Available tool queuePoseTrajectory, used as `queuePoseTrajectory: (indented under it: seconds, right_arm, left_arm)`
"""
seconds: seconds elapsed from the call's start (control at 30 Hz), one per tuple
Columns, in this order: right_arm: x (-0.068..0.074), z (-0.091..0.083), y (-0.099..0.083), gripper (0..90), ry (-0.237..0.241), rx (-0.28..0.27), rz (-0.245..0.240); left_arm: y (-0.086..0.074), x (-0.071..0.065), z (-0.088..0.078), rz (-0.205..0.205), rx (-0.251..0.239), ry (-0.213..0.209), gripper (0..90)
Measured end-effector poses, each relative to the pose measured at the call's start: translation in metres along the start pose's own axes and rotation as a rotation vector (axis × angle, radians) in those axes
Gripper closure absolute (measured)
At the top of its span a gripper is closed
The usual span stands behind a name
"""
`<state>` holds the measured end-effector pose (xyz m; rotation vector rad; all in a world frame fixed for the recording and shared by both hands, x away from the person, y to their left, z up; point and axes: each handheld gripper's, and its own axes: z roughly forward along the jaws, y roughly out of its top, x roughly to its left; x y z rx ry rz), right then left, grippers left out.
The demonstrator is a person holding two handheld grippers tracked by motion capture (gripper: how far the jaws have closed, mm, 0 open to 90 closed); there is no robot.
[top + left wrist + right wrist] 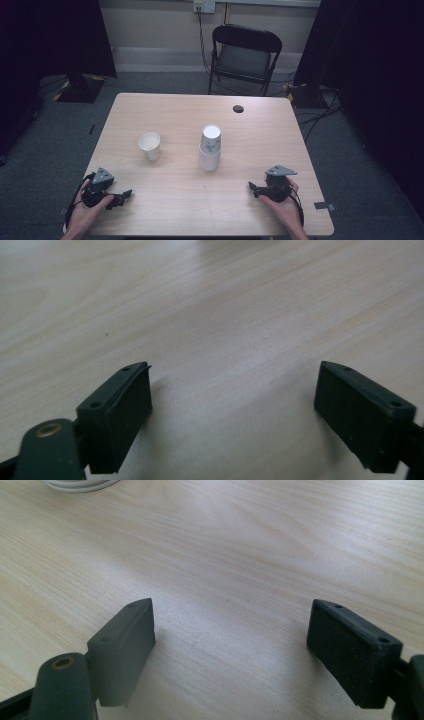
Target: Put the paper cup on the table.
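A single white paper cup (149,145) stands with its mouth up on the left half of the wooden table (175,115). A stack of two white paper cups (210,148) stands near the table's middle. My left gripper (125,195) rests low at the front left, held by a hand, jaws open over bare wood (232,405). My right gripper (251,188) sits at the front right, also open with nothing between its fingers (230,640). A white cup rim (80,484) shows at the top left of the right gripper view.
A small dark hole (238,108) marks the table's far side. A black folding chair (245,55) stands behind the table, with cables on the floor around it. A piece of tape (322,205) sticks out at the front right edge.
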<state>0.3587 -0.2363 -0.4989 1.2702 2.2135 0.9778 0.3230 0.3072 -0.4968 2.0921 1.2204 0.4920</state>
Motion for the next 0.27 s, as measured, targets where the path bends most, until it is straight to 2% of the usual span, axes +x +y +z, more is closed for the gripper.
queuePoseTrajectory:
  seconds: [0.07,0.27]
  right_arm:
    - [0.0000,0.0000,0.0000,19.1,0.000,0.000,0.000]
    - [-0.0002,0.0001,0.0000,18.1,-0.003,0.000,0.001]
  left_arm:
    - [-0.0026,0.0009,0.0042,0.001,-0.041,0.003,9.2]
    - [-0.0007,0.0021,0.0067,0.000,-0.031,-0.006,3.9]
